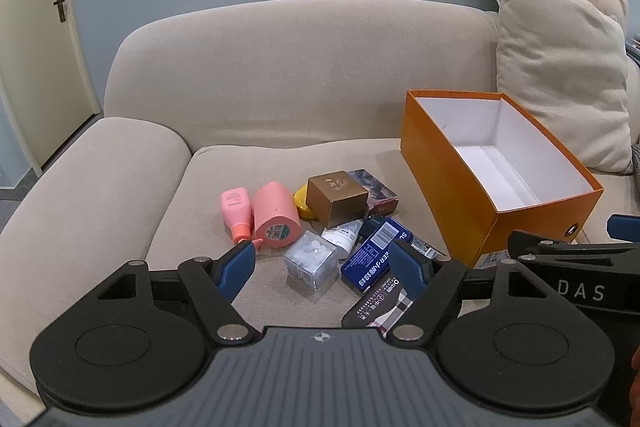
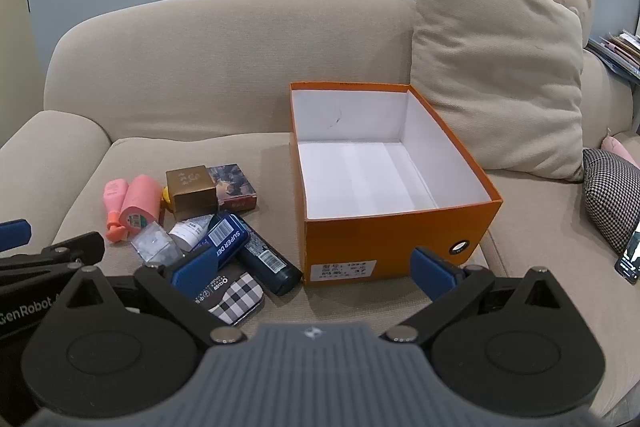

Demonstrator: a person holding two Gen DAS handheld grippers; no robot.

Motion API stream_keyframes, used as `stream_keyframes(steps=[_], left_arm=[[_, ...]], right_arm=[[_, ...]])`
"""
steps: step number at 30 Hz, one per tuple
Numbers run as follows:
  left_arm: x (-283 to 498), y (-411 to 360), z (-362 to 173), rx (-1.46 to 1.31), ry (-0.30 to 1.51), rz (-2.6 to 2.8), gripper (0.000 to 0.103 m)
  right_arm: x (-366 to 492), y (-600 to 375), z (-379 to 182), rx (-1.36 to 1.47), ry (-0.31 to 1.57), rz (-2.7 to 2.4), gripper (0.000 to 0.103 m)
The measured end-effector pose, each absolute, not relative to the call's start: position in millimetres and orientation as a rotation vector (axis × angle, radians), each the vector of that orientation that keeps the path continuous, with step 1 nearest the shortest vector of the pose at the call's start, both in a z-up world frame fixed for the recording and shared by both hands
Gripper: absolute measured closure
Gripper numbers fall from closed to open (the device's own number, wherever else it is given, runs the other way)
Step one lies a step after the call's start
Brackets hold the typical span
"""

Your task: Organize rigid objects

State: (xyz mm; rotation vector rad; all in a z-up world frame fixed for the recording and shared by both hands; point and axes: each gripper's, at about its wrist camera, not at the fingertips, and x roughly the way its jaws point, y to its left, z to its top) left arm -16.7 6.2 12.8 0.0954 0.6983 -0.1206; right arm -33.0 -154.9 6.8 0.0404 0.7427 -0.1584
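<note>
The small goods lie heaped on the sofa seat [image 1: 280, 155] just left of the empty orange box [image 2: 384, 247]: a clear cube [image 1: 310, 263], a blue tin [image 1: 374, 255], a pink roll [image 1: 276, 215] and a gold carton [image 1: 336, 201]. The likely first pick is the cube; best to come straight down, square to its flat sides, and avoid nudging the tin touching it. The left gripper [image 1: 322, 267] hangs spread and empty, the cube just ahead between its fingers; the right gripper [image 2: 316, 267], also spread and empty, faces the box front.
</note>
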Motion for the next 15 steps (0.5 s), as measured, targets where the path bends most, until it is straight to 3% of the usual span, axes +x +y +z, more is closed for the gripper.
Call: stream_keyframes(steps=[15], left_arm=[[-17.2,4.4,10.0,0.096,0.707,-0.122,0.017]], right_arm=[[-32.4,-153.8,4.4,0.036,0.751,-0.16,0.001]])
